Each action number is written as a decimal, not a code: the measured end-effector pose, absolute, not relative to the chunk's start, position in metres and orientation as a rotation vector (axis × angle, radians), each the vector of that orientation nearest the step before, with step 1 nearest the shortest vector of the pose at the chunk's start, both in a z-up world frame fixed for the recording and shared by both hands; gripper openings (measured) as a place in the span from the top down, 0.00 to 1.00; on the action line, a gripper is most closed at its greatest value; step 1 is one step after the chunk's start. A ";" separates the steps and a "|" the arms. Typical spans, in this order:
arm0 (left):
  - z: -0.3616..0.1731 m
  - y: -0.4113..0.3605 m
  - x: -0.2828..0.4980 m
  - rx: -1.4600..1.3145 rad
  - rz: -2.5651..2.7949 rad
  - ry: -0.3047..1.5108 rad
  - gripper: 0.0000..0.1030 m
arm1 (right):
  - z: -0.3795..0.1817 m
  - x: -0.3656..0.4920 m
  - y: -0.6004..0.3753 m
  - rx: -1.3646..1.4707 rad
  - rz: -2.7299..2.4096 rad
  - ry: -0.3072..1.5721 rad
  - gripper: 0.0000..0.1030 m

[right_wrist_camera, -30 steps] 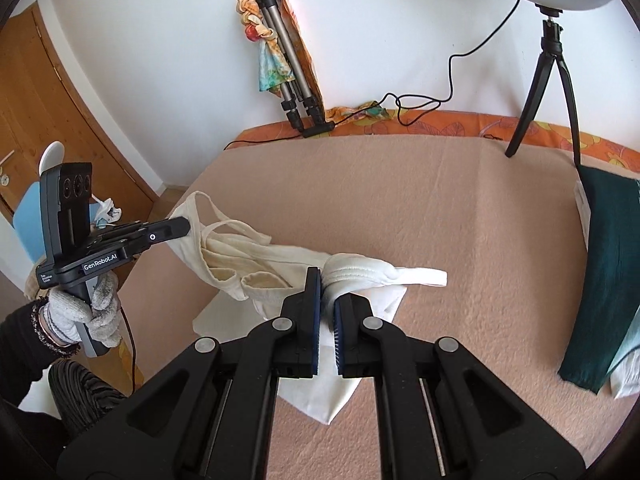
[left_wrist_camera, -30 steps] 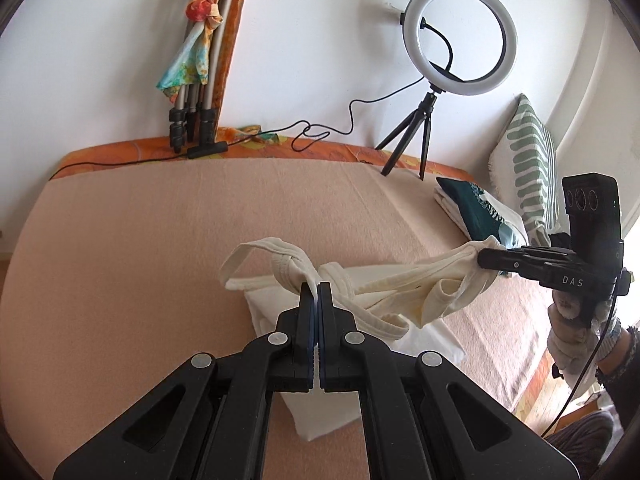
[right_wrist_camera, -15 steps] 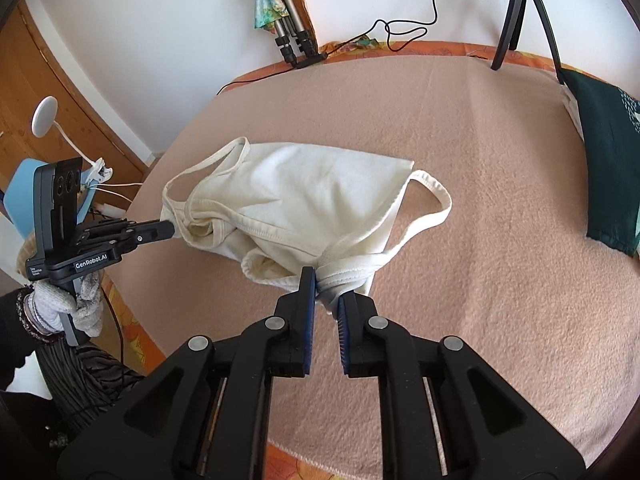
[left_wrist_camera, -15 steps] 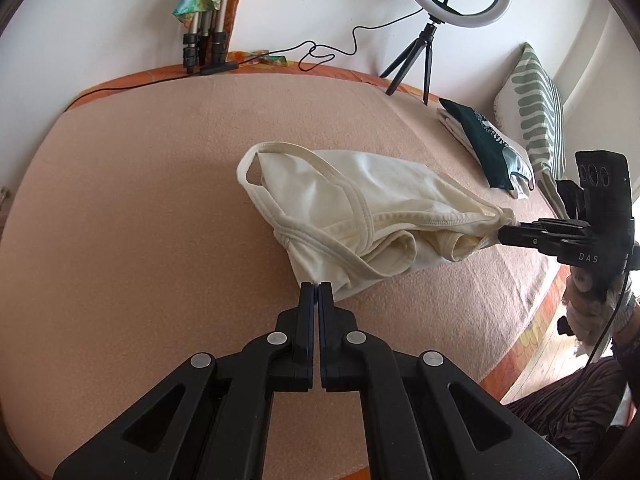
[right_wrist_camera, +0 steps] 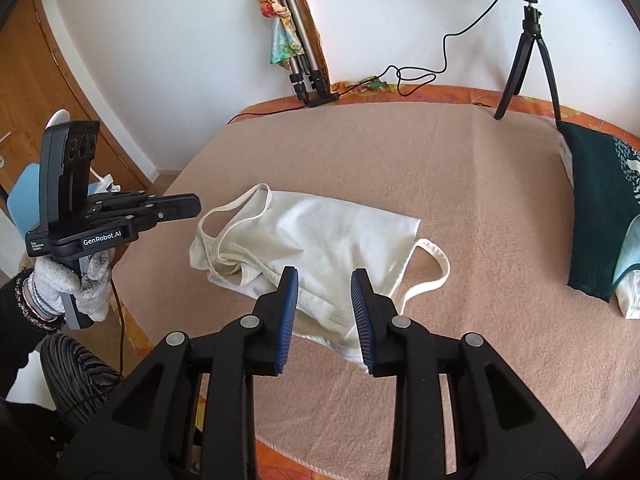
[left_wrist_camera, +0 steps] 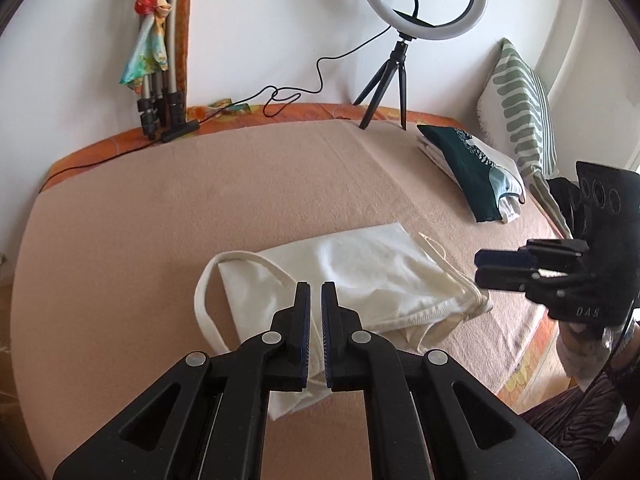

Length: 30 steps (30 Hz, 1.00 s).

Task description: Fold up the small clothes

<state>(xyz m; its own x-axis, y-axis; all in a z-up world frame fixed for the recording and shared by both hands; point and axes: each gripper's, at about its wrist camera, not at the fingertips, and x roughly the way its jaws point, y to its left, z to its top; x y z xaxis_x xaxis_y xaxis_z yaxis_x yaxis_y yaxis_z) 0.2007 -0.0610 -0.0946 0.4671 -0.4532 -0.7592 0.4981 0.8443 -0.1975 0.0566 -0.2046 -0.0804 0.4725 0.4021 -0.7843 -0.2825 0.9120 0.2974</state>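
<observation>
A cream tank top (left_wrist_camera: 360, 276) lies folded over on the pink blanket (left_wrist_camera: 160, 208), one strap looping out to the left. It also shows in the right wrist view (right_wrist_camera: 340, 240). My left gripper (left_wrist_camera: 316, 294) hovers just above its near edge, its jaws a narrow gap apart and holding nothing. My right gripper (right_wrist_camera: 325, 280) is open and empty above the top's near hem. It also shows at the right of the left wrist view (left_wrist_camera: 486, 268), just off the top's right end.
A folded dark green garment (left_wrist_camera: 472, 168) lies on a white one at the right, by a striped pillow (left_wrist_camera: 520, 108). A ring light on a tripod (left_wrist_camera: 400, 40) and a folded tripod with a scarf (left_wrist_camera: 160, 72) stand at the back wall. The bed edge is near on my side.
Both grippers held the top in the air a second ago. It now lies on the blanket; the left let go first, then the right opened and released it.
</observation>
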 end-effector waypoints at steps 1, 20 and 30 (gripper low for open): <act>-0.098 -0.070 0.206 0.069 -0.604 0.937 0.96 | -0.088 0.063 -0.199 0.140 0.430 1.011 0.72; -0.156 -0.043 0.131 0.233 -0.619 1.151 0.95 | -0.134 0.023 -0.191 -0.019 0.481 1.214 0.72; -0.115 -0.017 0.152 0.005 -0.551 0.990 0.90 | -0.090 0.046 -0.222 0.191 0.417 1.033 0.72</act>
